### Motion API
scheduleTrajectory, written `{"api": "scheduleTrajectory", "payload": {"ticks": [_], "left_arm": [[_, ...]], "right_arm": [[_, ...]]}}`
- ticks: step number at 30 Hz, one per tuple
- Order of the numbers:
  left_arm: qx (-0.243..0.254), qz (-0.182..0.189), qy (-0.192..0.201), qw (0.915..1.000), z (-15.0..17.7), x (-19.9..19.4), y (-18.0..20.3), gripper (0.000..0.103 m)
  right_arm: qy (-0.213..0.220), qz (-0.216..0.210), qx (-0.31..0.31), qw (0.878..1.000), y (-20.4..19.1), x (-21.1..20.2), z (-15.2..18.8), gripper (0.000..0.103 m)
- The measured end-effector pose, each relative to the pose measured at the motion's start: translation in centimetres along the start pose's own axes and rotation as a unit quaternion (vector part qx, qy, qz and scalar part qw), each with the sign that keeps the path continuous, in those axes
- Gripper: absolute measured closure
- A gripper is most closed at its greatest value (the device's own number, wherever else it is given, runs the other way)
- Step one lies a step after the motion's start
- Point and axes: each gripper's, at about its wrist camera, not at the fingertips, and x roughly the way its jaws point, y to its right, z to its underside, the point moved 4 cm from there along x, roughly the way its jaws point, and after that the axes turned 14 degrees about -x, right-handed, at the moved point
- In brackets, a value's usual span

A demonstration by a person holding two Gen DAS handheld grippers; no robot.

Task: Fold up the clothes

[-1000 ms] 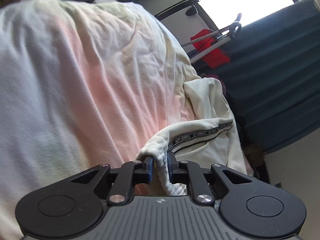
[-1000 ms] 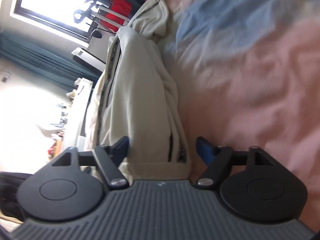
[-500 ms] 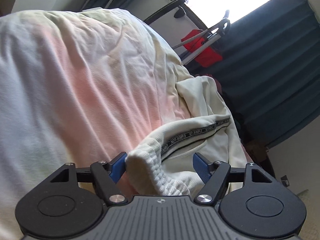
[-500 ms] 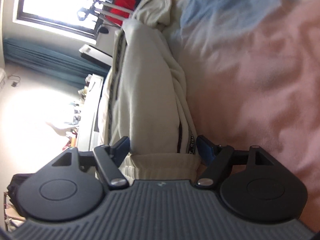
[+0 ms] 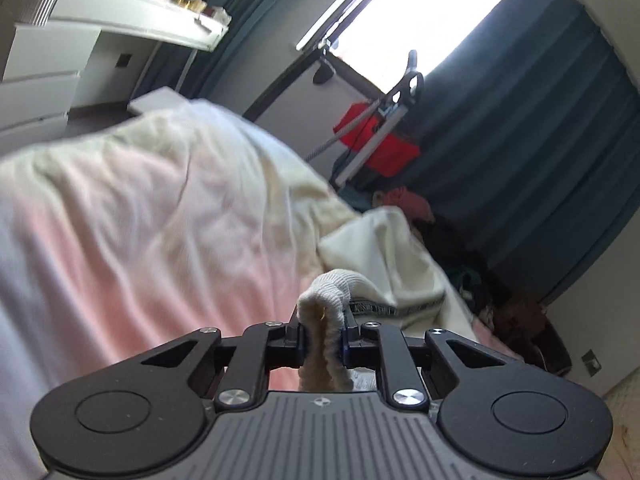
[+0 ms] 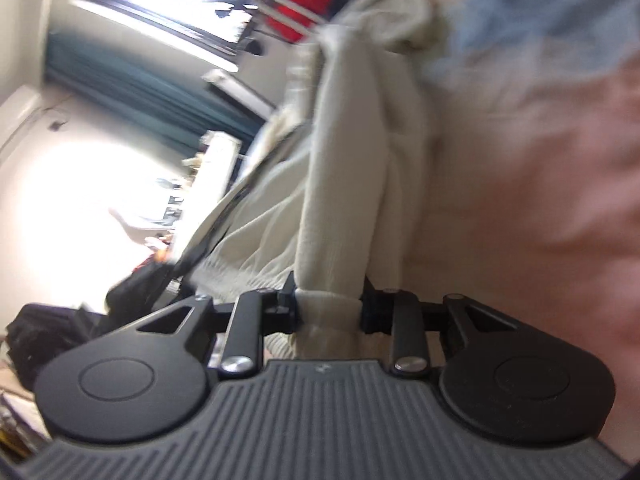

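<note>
A cream garment (image 5: 404, 276) with a black lettered stripe lies on the pastel pink and white bedspread (image 5: 140, 216). My left gripper (image 5: 324, 338) is shut on its ribbed cuff (image 5: 332, 288), which bunches up between the fingers. In the right wrist view the same cream garment (image 6: 344, 184) stretches away along the bed, and my right gripper (image 6: 329, 310) is shut on its ribbed end (image 6: 326, 308). The right wrist view is blurred.
The bedspread shows pink and blue in the right wrist view (image 6: 540, 160). Beyond the bed stand a white shelf unit (image 5: 72, 48), a red item on a rack (image 5: 380, 144), dark teal curtains (image 5: 520, 140) and a bright window (image 5: 416, 16). Clothes lie piled near the curtain (image 5: 404, 200).
The left gripper opened half a second ago, then shut again on the cuff and lifted. The right gripper went from open around the garment's end to shut on it.
</note>
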Motion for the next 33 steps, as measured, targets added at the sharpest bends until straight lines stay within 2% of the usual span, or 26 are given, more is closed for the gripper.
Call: {"api": "scheduleTrajectory", "payload": {"ticks": [3,5,8,13,15,17,19,22,25,27,29,31,32,33], "left_arm": [[0.044,-0.033,0.035,0.9978,-5.7,-0.2,1.3,0.087],[0.072,-0.070,0.052,0.9936,-9.7,0.2,1.4,0.088],[0.129,-0.144,0.067,0.9789,-15.8,1.9,0.6,0.088],[0.180,-0.241,0.085,0.9498,-25.2,6.5,-3.1,0.088],[0.179,-0.266,0.081,0.9440,-28.1,9.0,-5.3,0.088],[0.169,-0.272,0.079,0.9440,-30.1,11.5,-7.4,0.088],[0.160,-0.275,0.066,0.9458,-31.0,14.3,-10.1,0.087],[0.142,-0.277,0.044,0.9492,-30.7,17.4,-13.9,0.086],[0.132,-0.279,0.018,0.9510,-29.9,19.4,-16.0,0.079],[0.126,-0.277,0.015,0.9524,-29.7,19.2,-16.4,0.068],[0.124,-0.269,0.013,0.9549,-29.6,18.5,-16.0,0.046],[0.132,-0.264,0.015,0.9552,-29.0,16.9,-14.8,0.039],[0.139,-0.262,0.018,0.9548,-28.7,16.0,-13.9,0.033],[0.147,-0.254,0.025,0.9557,-28.1,14.8,-12.9,0.031]], "right_arm": [[0.011,-0.040,0.001,0.999,-5.5,2.4,1.1,0.074],[0.011,-0.065,0.003,0.998,-9.0,5.6,2.0,0.074],[0.014,-0.090,-0.001,0.996,-13.6,11.8,3.0,0.074],[-0.030,-0.124,0.022,0.992,-18.5,24.6,5.1,0.074],[-0.048,-0.141,0.027,0.989,-20.4,28.8,6.2,0.074],[-0.061,-0.147,0.011,0.987,-22.0,32.4,6.8,0.074],[-0.072,-0.144,0.001,0.987,-22.8,34.8,7.4,0.074],[-0.094,-0.130,-0.007,0.987,-22.4,37.4,7.5,0.072],[-0.109,-0.134,-0.026,0.985,-22.3,37.9,7.0,0.066],[-0.123,-0.134,-0.053,0.982,-22.9,37.4,6.6,0.064],[-0.134,-0.135,-0.076,0.979,-23.8,36.4,6.5,0.057],[-0.141,-0.136,-0.090,0.977,-24.4,35.1,6.4,0.035],[-0.140,-0.135,-0.099,0.976,-24.8,34.0,6.3,0.028],[-0.136,-0.134,-0.112,0.975,-25.0,32.6,6.0,0.016]]}}
